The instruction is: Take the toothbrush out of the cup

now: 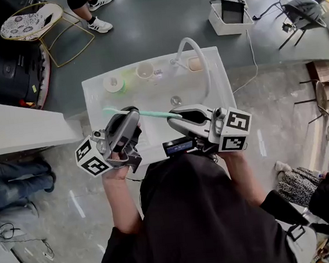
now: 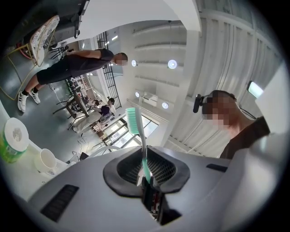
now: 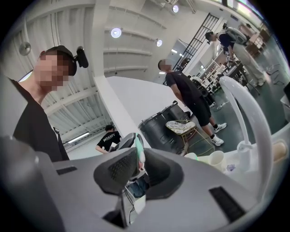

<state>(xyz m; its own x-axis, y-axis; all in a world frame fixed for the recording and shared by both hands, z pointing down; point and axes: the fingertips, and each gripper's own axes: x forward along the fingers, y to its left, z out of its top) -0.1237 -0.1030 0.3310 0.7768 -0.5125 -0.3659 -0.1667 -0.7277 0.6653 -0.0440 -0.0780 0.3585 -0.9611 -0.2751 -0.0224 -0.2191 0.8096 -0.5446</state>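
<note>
A mint-green toothbrush (image 1: 142,113) hangs level above the white sink (image 1: 94,100), spanning both grippers. My left gripper (image 1: 129,117) is shut on its handle; in the left gripper view the toothbrush (image 2: 138,136) rises from between the jaws (image 2: 146,174) with its bristle head on top. My right gripper (image 1: 182,118) meets the other end. In the right gripper view that end of the toothbrush (image 3: 138,147) sits pinched between the dark pads of the right gripper (image 3: 137,159). A white cup (image 1: 144,70) stands at the sink's back rim, with no toothbrush in it.
A green-and-white container (image 1: 113,84) stands left of the cup, and a white curved tap (image 1: 199,57) arches over the basin. A person (image 1: 90,4) stands behind the sink beside a gold-framed chair (image 1: 31,22). A white box (image 1: 231,15) lies on the floor.
</note>
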